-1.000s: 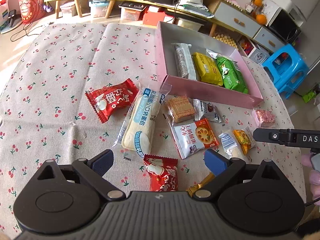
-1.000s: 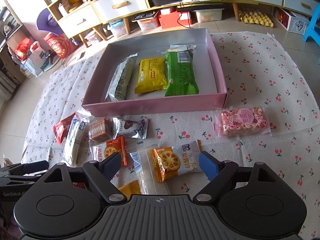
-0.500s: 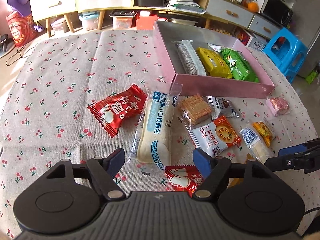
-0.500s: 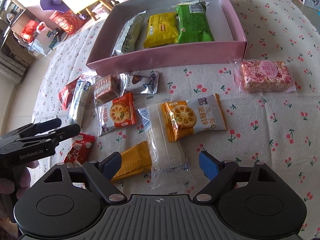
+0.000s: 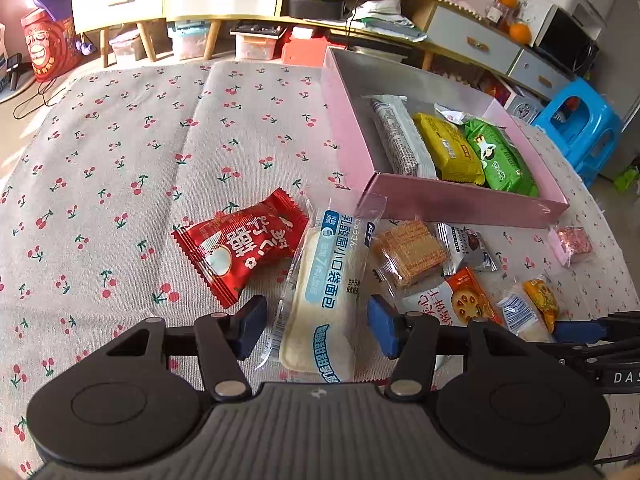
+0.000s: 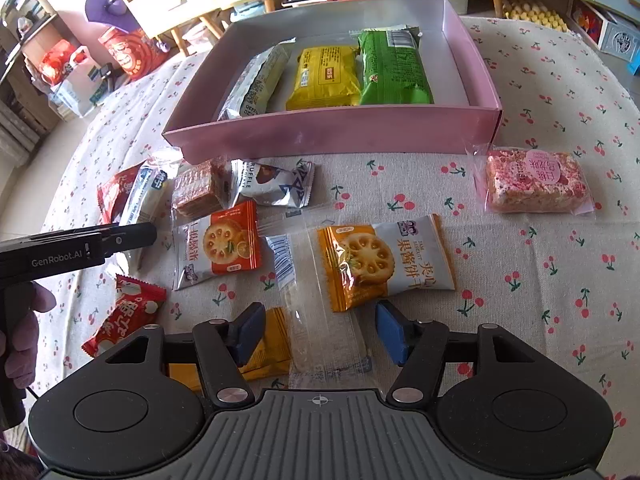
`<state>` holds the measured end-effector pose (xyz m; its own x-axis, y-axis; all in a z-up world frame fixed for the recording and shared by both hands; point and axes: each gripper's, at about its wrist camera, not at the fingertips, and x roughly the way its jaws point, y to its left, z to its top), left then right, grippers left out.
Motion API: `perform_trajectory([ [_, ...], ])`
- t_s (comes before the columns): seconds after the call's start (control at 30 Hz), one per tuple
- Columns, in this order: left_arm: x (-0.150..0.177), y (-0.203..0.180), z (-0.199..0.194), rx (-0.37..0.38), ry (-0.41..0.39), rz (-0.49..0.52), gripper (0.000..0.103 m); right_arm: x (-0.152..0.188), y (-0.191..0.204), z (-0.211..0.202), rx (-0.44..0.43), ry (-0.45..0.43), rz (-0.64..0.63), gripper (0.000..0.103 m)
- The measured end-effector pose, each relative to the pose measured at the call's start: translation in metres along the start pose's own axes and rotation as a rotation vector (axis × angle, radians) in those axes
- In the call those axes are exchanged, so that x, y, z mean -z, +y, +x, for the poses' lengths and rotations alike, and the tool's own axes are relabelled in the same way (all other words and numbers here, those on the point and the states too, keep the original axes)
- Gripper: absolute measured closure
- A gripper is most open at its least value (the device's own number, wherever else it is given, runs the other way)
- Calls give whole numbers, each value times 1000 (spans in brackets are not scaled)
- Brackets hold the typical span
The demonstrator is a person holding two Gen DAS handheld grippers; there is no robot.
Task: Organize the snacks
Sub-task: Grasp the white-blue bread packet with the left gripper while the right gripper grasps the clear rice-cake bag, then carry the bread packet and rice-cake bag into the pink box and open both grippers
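Note:
A pink box [image 5: 460,200] [image 6: 332,136] holds a grey, a yellow [image 6: 324,78] and a green [image 6: 394,68] packet. My left gripper [image 5: 316,330] is open, its jaws on either side of the near end of a long white bread packet [image 5: 328,296]. A red packet [image 5: 240,246] lies just to its left. My right gripper [image 6: 318,334] is open, its jaws either side of a clear long packet [image 6: 320,312]. An orange biscuit packet [image 6: 380,260] lies just ahead of it. The left gripper also shows in the right wrist view [image 6: 132,236].
Loose on the cherry-print cloth are a wafer packet [image 6: 198,190], a silver truffle packet [image 6: 272,184], a second biscuit packet [image 6: 220,246], a pink bar [image 6: 534,184], a small red packet [image 6: 124,316] and a yellow packet [image 6: 268,344]. Shelves and a blue stool [image 5: 580,128] stand behind.
My left gripper has moved forward and down to straddle the white bread packet. My right gripper has moved down and closer over the clear long packet. Both stay open.

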<state>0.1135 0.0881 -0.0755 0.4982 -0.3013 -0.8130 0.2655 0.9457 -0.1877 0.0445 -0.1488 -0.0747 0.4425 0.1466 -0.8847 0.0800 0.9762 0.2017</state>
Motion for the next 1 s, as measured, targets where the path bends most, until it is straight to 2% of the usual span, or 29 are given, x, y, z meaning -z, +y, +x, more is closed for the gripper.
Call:
perform_trajectory([
  [0.13,1,2,-1,-4,-1,-7,57,2,8,2,47,-23,-58,57],
  [0.2,0,2,-1,-7,3,-6,60,4,11,1,53,-27,-81,65],
  [0.3,-1,1,-3,-9,7,-4,67,4,14,0,58,-19,-91,68],
  [0.77,-6,3,-15,-13,60,-105,71,-4,4,-14,-79,18,34,70],
  [1.0,-5,0,-27,25,54,-126,71,-8,-2,-21,-134,21,82,70],
])
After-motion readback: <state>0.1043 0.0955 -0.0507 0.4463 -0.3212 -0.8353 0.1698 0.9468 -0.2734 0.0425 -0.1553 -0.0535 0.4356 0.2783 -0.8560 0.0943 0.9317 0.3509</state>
